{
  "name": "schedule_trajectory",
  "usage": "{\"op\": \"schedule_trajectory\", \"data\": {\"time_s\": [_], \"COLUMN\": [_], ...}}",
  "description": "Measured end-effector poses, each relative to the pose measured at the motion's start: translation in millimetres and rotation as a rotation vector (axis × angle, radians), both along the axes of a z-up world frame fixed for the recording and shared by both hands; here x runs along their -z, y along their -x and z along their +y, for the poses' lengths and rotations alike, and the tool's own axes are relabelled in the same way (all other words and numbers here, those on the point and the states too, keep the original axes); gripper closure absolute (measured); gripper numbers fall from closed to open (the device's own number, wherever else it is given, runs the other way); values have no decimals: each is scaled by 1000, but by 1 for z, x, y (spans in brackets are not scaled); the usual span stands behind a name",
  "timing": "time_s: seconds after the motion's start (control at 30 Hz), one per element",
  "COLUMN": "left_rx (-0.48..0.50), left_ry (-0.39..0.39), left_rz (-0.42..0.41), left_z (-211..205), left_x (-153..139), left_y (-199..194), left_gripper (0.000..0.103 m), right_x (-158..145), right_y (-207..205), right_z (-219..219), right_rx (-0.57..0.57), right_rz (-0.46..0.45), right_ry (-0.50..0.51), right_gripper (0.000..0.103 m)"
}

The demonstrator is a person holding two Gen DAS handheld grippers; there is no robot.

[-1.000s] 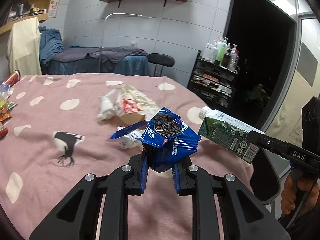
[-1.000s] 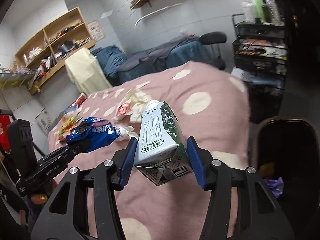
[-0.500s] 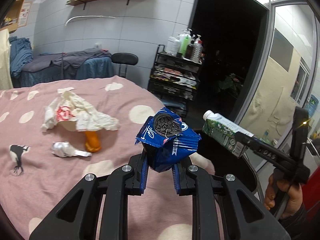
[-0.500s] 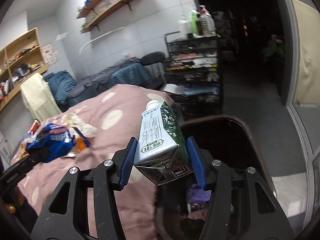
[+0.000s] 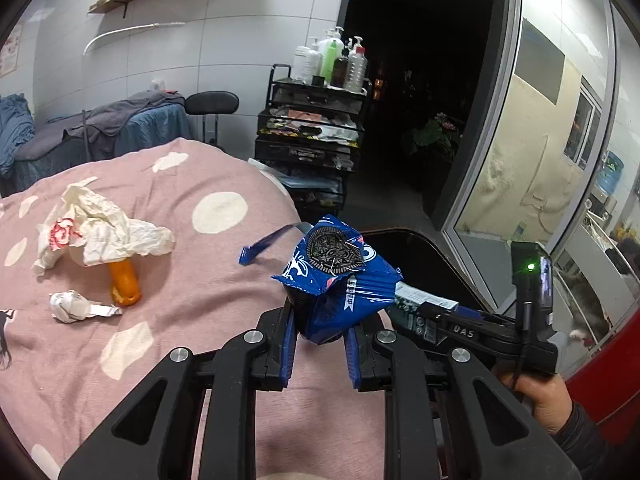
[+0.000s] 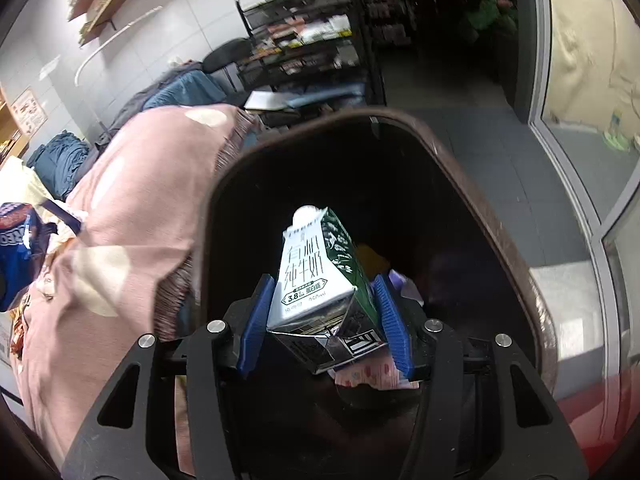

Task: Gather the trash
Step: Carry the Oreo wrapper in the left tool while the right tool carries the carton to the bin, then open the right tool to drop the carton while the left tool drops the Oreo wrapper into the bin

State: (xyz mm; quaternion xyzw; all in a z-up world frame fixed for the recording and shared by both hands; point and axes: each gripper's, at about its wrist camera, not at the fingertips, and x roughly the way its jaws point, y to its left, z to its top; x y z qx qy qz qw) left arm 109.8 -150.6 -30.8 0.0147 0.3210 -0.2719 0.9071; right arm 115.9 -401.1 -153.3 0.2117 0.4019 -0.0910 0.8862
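Observation:
My left gripper (image 5: 318, 336) is shut on a blue Oreo wrapper (image 5: 336, 280) and holds it above the table's right edge. My right gripper (image 6: 320, 308) is shut on a green and white milk carton (image 6: 316, 276), held over the open mouth of the dark trash bin (image 6: 500, 236). The carton (image 5: 420, 304) and right gripper also show in the left wrist view, low beside the wrapper. Some trash lies in the bin's bottom. Crumpled white paper (image 5: 96, 232), an orange piece (image 5: 124, 284) and a small foil wad (image 5: 70, 306) lie on the pink spotted tablecloth (image 5: 160, 320).
A black shelf cart (image 5: 312, 136) with bottles stands behind the table by a dark doorway. A black chair (image 5: 212, 104) and a covered bed stand at the back wall. A glass door is to the right of the bin.
Both grippers have swung right, away from the table's middle. The right gripper has carried the carton from beside the bin to over its mouth and tilted downward. The wrapper stays gripped.

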Motion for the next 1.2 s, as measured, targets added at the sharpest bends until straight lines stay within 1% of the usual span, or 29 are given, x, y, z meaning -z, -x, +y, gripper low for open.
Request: {"op": "schedule_trajectory", "data": {"time_s": [0.13,0.23,0.37,0.5,0.53,0.6,0.63,0.77,0.83,0.93,1.03,1.1,1.2], "left_rx": [26,47,72,98,105,121,128,157,169,190,209,218,222], "left_ry": [-22,-35,-45,-47,-50,-56,-60,-83,-94,-104,-120,-130,-132], "left_rz": [23,34,51,66,70,81,87,117,127,140,143,148,172], "left_z": [-13,-21,-33,-43,-46,-54,-57,-74,-81,-90,-99,-104,-110], "left_x": [7,10,14,15,15,17,19,24,26,29,30,32,36], "left_y": [-3,-2,-2,-4,-4,-4,-5,-7,-8,-8,-7,-7,-12], "left_gripper": [83,82,82,82,82,82,82,82,82,82,82,82,82], "right_x": [16,19,15,2,-5,-14,-22,-42,-50,-59,-67,-71,-76], "right_y": [-1,-1,2,11,16,22,26,37,46,53,55,58,63], "right_z": [-5,-6,-6,-4,-4,-3,-4,-8,-9,-14,-19,-21,-26], "right_rx": [1,6,15,44,62,96,126,207,239,272,298,319,350], "right_rz": [29,26,-2,-45,-67,-101,-131,-211,-250,-289,-311,-324,-345], "right_ry": [-16,-26,-13,28,51,81,100,139,146,142,146,148,140], "right_gripper": [53,54,51,51,49,39,32,20,16,15,14,11,11]}}
